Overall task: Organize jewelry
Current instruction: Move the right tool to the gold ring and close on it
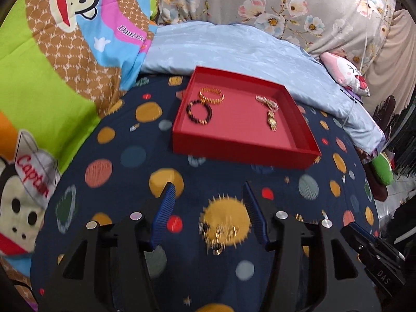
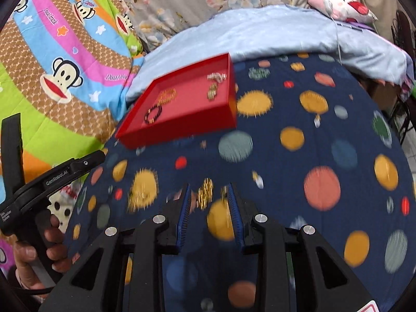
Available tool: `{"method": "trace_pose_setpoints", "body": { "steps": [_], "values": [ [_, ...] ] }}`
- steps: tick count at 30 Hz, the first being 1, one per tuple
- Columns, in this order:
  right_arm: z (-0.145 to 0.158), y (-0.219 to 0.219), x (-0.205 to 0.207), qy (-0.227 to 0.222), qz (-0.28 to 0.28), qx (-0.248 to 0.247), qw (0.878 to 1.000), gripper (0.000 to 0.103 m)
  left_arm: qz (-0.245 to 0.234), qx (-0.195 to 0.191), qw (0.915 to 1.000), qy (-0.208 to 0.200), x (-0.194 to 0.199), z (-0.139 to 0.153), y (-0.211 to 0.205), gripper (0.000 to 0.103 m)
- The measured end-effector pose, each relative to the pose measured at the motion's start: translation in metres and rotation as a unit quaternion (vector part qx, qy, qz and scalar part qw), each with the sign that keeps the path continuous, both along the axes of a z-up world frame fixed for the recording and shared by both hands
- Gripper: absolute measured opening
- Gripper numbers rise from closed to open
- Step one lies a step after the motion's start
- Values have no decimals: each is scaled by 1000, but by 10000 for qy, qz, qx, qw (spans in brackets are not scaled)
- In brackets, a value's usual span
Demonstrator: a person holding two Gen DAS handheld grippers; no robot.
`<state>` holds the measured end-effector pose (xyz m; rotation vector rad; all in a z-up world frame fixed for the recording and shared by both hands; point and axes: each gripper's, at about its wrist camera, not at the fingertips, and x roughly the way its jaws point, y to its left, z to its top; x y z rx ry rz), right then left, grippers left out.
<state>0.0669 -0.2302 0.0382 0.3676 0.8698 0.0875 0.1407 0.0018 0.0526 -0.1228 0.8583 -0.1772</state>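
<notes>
Gold chain (image 2: 205,193) btwn right gripper (image 2: 209,195) jaws, unpinched.

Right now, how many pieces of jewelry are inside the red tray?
3. A black bead bracelet at the tray's left, a gold bracelet touching it just behind, and a gold watch toward the right. More jewelry lies blurred outside, on the bedspread.

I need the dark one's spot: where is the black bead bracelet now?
The black bead bracelet lies inside the red tray, near its left wall in the left wrist view, just below the gold bracelet.
</notes>
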Motion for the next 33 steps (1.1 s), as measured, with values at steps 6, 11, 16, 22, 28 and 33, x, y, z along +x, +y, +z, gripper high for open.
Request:
{"method": "trace_pose_setpoints", "body": {
  "steps": [6, 11, 16, 22, 28, 33],
  "values": [
    [-15, 1, -26, 218, -18, 49, 9997, 29, -85, 10, 9994, 323, -32, -21, -4, 52],
    [-20, 7, -34, 273, 45, -72, 9996, 29, -155, 65, 9989, 433, -52, -31, -7, 52],
    [-22, 8, -24, 267, 62, -177, 9995, 29, -175, 95, 9987, 477, -59, -36, -5, 52],
    [-26, 9, 2, 263, 95, -397, 9988, 29, -94, 63, 9982, 583, -57, -42, 2, 52],
    [-31, 15, 24, 257, 181, -741, 9968, 29, -27, 52, 9978, 653, -52, -47, 8, 52],
    [-37, 17, 37, 295, 240, -866, 9955, 29, -22, 42, 9977, 682, -49, -50, 10, 52]
  ]
}}
